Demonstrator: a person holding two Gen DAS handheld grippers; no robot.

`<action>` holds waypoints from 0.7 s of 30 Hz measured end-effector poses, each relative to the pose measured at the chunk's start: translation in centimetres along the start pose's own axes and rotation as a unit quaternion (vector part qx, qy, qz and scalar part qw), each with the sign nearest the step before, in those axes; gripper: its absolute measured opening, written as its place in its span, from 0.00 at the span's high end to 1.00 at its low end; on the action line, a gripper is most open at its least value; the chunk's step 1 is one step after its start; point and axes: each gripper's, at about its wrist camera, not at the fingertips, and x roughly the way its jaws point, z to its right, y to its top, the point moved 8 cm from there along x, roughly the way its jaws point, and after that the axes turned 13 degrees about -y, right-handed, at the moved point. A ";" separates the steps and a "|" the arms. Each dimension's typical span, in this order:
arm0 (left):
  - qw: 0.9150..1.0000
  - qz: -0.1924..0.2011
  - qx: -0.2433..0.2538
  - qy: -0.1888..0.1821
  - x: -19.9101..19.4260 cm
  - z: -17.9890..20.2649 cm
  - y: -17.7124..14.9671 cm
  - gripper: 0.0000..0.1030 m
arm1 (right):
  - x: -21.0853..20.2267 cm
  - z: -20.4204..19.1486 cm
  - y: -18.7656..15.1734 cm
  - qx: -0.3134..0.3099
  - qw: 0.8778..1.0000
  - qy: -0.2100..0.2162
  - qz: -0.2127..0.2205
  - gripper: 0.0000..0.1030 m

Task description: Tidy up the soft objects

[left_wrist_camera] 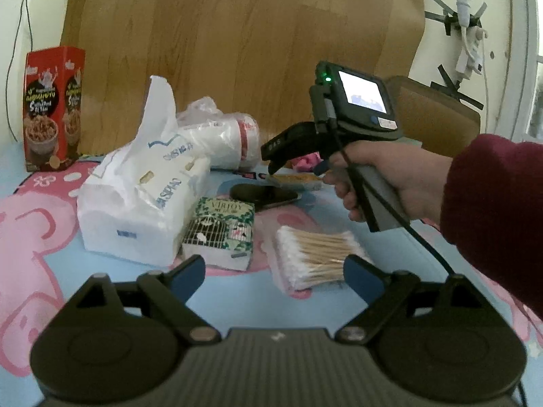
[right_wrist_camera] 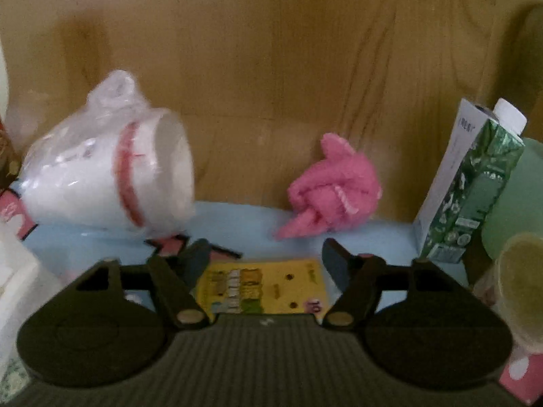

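A pink fluffy cloth [right_wrist_camera: 332, 190] lies bunched on the blue mat against the wooden board, just beyond my right gripper [right_wrist_camera: 266, 257]. That gripper is open, and a flat yellow packet [right_wrist_camera: 264, 288] lies on the mat beneath the gap between its fingers. In the left wrist view a hand in a dark red sleeve holds the right gripper [left_wrist_camera: 276, 164] over the yellow packet [left_wrist_camera: 295, 179], with a bit of the pink cloth [left_wrist_camera: 307, 161] behind it. My left gripper [left_wrist_camera: 275, 271] is open and empty, near a white tissue pack [left_wrist_camera: 135, 203], a small green tissue pack [left_wrist_camera: 220, 234] and bagged cotton swabs [left_wrist_camera: 315, 257].
A bagged stack of white cups [right_wrist_camera: 112, 176] lies on its side at the left. A green and white carton [right_wrist_camera: 468, 190] stands at the right by a pale glass [right_wrist_camera: 522, 288]. A red box [left_wrist_camera: 51, 108] stands far left; a dark oval object [left_wrist_camera: 264, 195] lies mid-mat.
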 end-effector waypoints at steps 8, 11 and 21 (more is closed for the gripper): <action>1.000 -0.002 -0.008 -0.001 0.1 -0.3 0.0 0.09 | -0.7 2.9 -1.3 0.022 0.994 0.076 -0.077 0.26; 1.000 -0.001 -0.011 0.000 0.0 -0.4 0.1 0.08 | -2.7 3.6 -2.8 0.003 0.993 0.092 -0.081 0.26; 1.000 0.001 -0.017 0.004 -0.2 -0.6 0.0 0.06 | -10.5 6.4 -9.6 -0.086 0.993 0.083 -0.011 0.42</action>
